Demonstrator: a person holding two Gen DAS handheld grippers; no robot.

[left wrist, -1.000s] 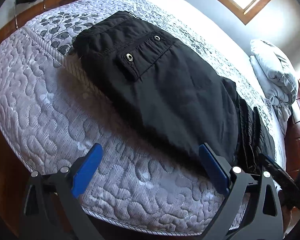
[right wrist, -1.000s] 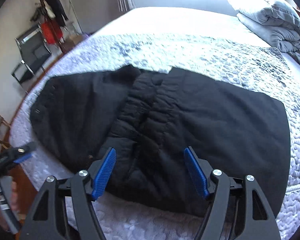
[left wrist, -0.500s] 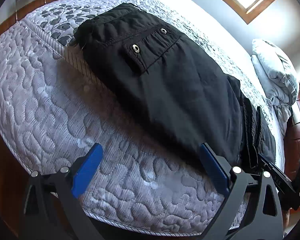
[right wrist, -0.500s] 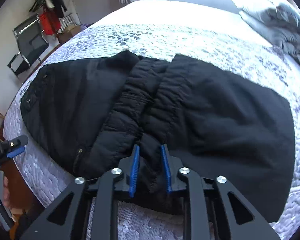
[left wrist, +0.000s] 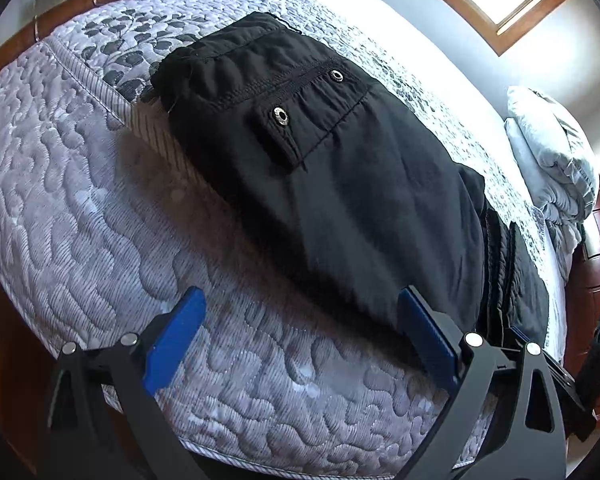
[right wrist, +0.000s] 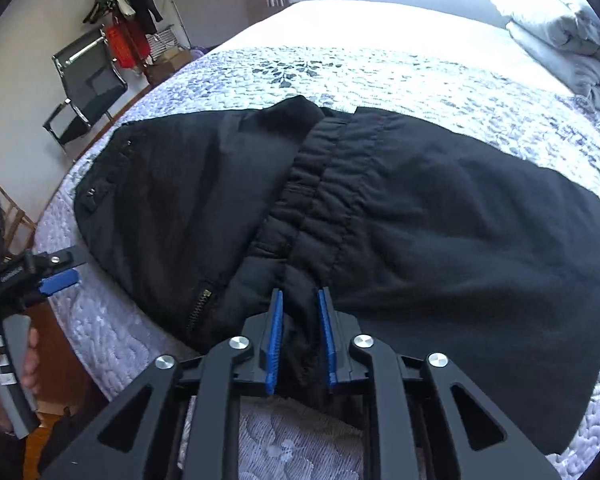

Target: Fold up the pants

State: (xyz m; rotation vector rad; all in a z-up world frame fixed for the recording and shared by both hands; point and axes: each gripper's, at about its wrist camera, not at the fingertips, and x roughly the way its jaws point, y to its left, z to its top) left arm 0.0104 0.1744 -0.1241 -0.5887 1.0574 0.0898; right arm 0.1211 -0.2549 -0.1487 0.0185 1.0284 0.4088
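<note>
Already the black pants (right wrist: 440,216) lie on the quilted bed (left wrist: 80,208), folded partly over; the right gripper (right wrist: 300,336) pinches the bunched waistband (right wrist: 312,200); the left gripper (left wrist: 300,344) hangs wide apart, holding nothing; I think more folding is left.

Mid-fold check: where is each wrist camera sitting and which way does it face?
Left wrist: low at the mattress edge, looking along the open left tool up the black pants toward the window.
Right wrist: above the near bed edge, facing across the bed; the right tool is shut on the pants' gathered waistband. The person's left hand and the left tool show at left.
Shared: pants, mattress, folded bedding.
</note>
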